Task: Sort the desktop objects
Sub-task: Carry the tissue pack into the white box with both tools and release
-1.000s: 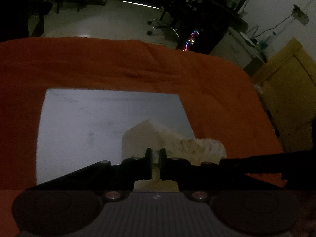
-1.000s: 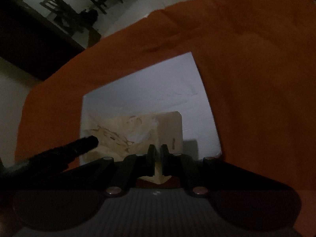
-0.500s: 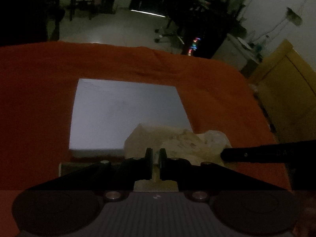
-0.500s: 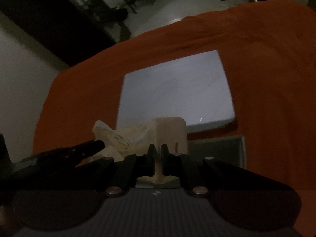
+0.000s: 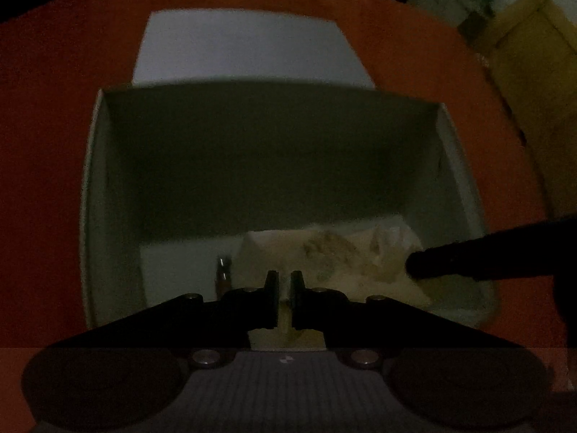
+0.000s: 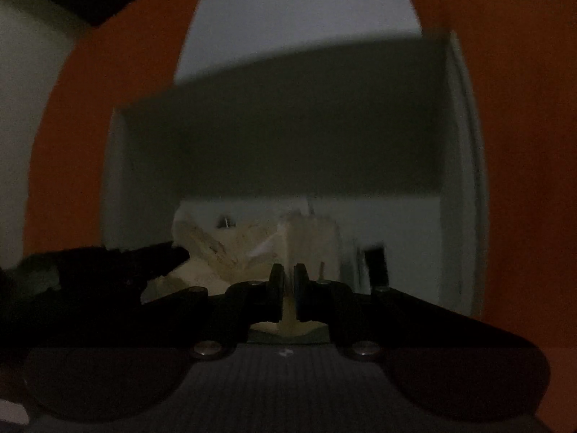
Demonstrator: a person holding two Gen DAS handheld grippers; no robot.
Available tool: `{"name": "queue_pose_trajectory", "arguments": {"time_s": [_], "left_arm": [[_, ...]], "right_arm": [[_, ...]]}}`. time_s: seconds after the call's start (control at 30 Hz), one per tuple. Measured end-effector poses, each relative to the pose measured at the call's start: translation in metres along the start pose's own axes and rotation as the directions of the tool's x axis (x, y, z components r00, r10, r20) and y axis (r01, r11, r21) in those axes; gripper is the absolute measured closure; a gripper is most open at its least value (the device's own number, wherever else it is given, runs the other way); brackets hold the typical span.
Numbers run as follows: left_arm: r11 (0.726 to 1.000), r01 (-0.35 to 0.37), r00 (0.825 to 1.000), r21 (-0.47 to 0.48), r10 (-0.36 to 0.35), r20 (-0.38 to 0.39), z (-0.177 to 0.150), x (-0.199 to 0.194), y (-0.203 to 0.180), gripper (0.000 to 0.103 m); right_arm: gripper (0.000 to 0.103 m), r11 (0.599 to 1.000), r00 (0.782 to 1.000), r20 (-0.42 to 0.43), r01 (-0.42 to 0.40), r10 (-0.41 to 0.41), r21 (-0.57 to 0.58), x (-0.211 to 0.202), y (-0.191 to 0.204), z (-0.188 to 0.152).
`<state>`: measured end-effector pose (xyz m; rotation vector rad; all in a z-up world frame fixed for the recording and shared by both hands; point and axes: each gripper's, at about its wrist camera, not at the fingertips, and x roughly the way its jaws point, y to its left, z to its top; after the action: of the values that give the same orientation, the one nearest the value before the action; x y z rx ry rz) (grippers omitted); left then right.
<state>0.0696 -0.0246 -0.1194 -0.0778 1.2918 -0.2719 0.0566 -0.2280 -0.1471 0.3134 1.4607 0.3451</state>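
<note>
Both grippers hold one cream crumpled paper bag (image 5: 324,256) between them, down inside an open white box (image 5: 108,195). My left gripper (image 5: 284,281) is shut on one end of the bag. My right gripper (image 6: 287,274) is shut on the other end of the bag (image 6: 306,238). In the left wrist view the right gripper's dark finger reaches in from the right onto the bag. The box (image 6: 465,180) has tall walls; a small dark item (image 6: 375,263) and a small metallic item (image 5: 223,267) lie on its floor.
The box stands on an orange cloth (image 5: 54,126). A pale grey-white mat (image 5: 245,50) lies on the cloth just beyond the box. A yellow cabinet (image 5: 533,72) stands off the table at the far right. The room is dim.
Both grippers carried the bag from over the pale mat back towards the near side and down into the white box, which now fills both views.
</note>
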Motion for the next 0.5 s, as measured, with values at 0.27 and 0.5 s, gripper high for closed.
{"name": "queue_pose_trajectory", "arguments": {"time_s": [0.27,0.5], "left_arm": [[1.0,-0.008,1.0,0.009,0.008,-0.027,-0.009,-0.001,-0.002,0.098],[1.0,-0.003,0.999,-0.012,0.002,-0.032,-0.018,0.004,-0.009,0.096]], "right_arm": [[0.095,0.998,0.999,-0.027,0.019,-0.021,-0.059,0.011,0.014,-0.012],[0.092,0.997,0.999,-0.034,0.038,-0.04,-0.067,0.006,0.018,-0.017]]}}
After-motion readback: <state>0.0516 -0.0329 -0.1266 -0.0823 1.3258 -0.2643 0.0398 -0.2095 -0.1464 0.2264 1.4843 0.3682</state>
